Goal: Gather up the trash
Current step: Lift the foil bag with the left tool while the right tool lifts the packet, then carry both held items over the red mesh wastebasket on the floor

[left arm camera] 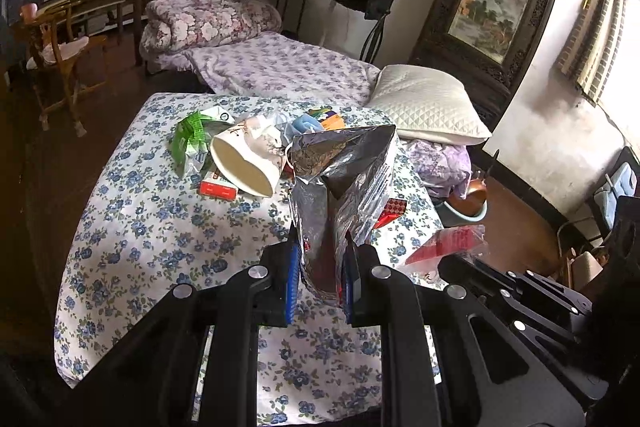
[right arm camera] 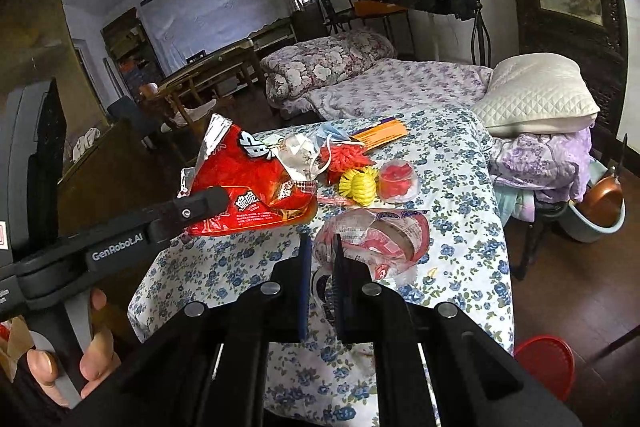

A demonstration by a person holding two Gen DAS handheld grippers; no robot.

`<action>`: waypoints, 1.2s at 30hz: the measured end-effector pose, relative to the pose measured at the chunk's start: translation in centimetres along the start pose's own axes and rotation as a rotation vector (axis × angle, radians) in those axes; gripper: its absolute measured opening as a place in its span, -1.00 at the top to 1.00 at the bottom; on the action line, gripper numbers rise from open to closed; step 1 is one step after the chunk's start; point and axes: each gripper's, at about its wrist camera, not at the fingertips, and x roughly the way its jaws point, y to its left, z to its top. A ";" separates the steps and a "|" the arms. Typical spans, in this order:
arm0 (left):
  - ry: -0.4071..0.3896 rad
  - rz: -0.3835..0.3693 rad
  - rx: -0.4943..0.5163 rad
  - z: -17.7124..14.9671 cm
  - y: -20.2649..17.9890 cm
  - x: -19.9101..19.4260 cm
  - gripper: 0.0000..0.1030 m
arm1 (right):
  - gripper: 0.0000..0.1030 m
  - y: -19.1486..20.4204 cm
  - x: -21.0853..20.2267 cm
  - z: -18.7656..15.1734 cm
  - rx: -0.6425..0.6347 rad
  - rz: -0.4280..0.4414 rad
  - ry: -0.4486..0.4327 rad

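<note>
Red snack bag (right arm camera: 248,183) with silver lining, blue-flowered white cloth (left arm camera: 160,227), yellow ribbon coil (right arm camera: 359,184), green wrapper (left arm camera: 190,139)

Left gripper (left arm camera: 320,275) jaws pinch foil snack bag (left arm camera: 344,183) above floral bedspread (left arm camera: 160,227); contents unclear.

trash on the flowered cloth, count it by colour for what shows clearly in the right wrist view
red: 4, snack bag, shredded bundle, cup of red bits, pink-red wrapper
yellow: 1, cord coil
orange: 1, flat packet
total: 6
</note>
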 end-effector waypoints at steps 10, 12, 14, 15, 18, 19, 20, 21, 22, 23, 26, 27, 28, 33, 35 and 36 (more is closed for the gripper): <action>0.000 0.003 -0.015 0.1 0.5 -0.2 0.65 | 0.81 1.4 -0.2 -0.1 -0.029 0.018 -0.005; -0.003 0.002 -0.013 0.2 0.5 -0.4 0.65 | 0.81 1.5 -1.1 0.3 -0.035 0.008 -0.026; -0.002 -0.003 -0.008 0.3 0.2 -0.6 0.65 | 0.81 1.2 -2.0 0.7 -0.035 -0.002 -0.043; 0.000 -0.008 -0.005 0.3 -0.1 -0.6 0.65 | 0.81 0.9 -2.7 0.8 -0.035 -0.014 -0.056; 0.003 -0.030 0.016 0.4 -1.7 -0.8 0.65 | 0.81 -0.3 -4.4 0.9 -0.034 -0.047 -0.077; 0.003 -0.037 0.026 0.5 -2.3 -0.9 0.65 | 0.81 -0.9 -5.2 0.8 -0.034 -0.066 -0.084; 0.006 -0.052 0.048 0.5 -3.6 -0.8 0.65 | 0.81 -1.6 -5.8 0.7 -0.034 -0.083 -0.088; 0.010 -0.064 0.068 0.5 -4.7 -0.7 0.65 | 0.81 -2.6 -6.8 0.5 -0.030 -0.105 -0.092; 0.015 -0.076 0.083 0.4 -5.7 -0.5 0.65 | 0.81 -3.5 -7.5 0.3 -0.024 -0.121 -0.092; 0.021 -0.087 0.096 0.3 -6.7 -0.3 0.65 | 0.81 -4.1 -8.0 0.1 -0.019 -0.136 -0.092; 0.057 -0.142 0.137 -0.5 -10.7 1.1 0.65 | 0.81 -7.1 -10.1 -0.8 0.001 -0.202 -0.091; 0.074 -0.159 0.155 -0.9 -12.4 1.8 0.65 | 0.81 -7.9 -10.4 -1.1 0.008 -0.216 -0.088; 0.091 -0.177 0.169 -1.4 -14.1 2.5 0.65 | 0.81 -9.2 -11.0 -1.6 0.021 -0.237 -0.082; 0.170 -0.250 0.234 -4.3 -20.9 6.4 0.65 | 0.81 -15.7 -11.9 -4.7 0.109 -0.320 -0.038; 0.204 -0.256 0.271 -5.8 -23.7 8.3 0.65 | 0.81 -18.9 -11.8 -6.4 0.162 -0.349 -0.011; 0.223 -0.257 0.286 -6.4 -24.8 9.2 0.65 | 0.81 -20.2 -11.6 -7.2 0.186 -0.359 0.002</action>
